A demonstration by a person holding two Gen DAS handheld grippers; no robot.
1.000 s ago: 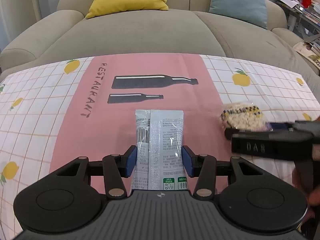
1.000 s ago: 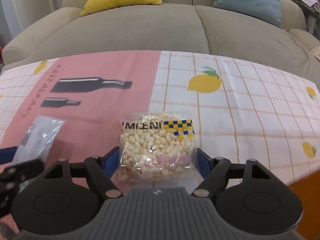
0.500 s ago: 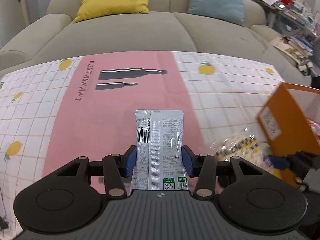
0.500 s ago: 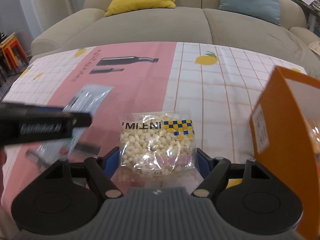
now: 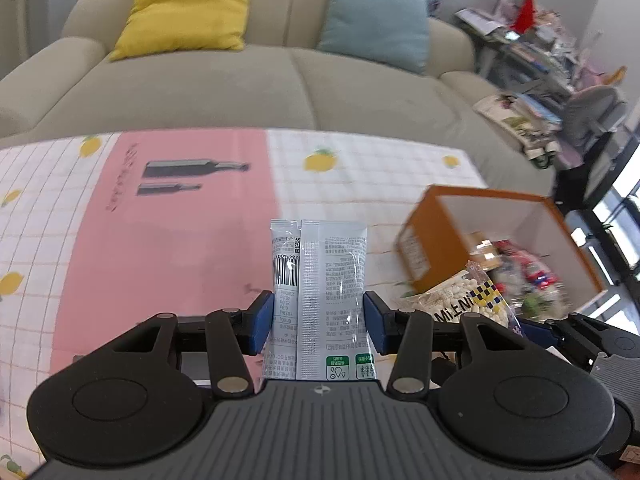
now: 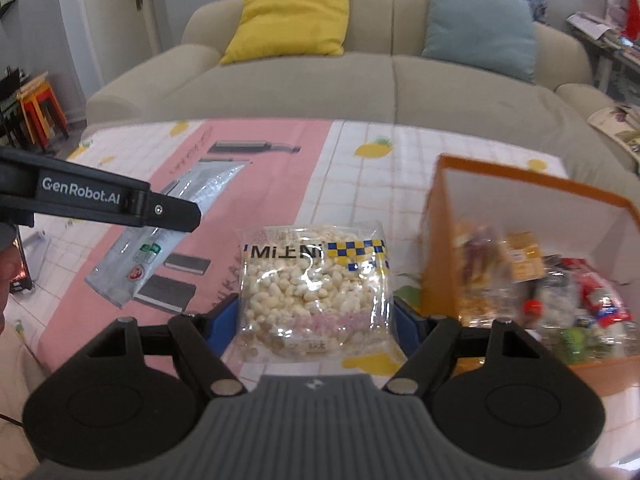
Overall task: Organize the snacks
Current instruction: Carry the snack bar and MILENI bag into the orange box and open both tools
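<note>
Currently two grippers, two packets, one each. Left gripper (image 5: 319,322) has its blue pads clamped on the sides of one silver sachet (image 5: 320,280), barcode and print facing the camera, top end pointing away, held above the table. Right gripper (image 6: 316,320) stands wider, pads pressed against both sides of one clear bag of puffed rice (image 6: 314,292) with a blue-yellow checker label; in the left wrist view that same bag sits low right, just beside the near corner of the box. One orange box (image 6: 440,240), open top, white inside, stands on the right part of the table, beyond and right of both packets; it holds several snack packs, too blurred to count. Tablecloth (image 5: 168,248) beneath: one pink panel with two bottle graphics, white grid with lemon prints on either side. Beyond the table, one beige sofa (image 5: 240,88) with two cushions: one yellow cushion (image 5: 184,12) on the left, one teal cushion (image 5: 376,28) on the right. Far right, a cluttered desk, blurred.
</note>
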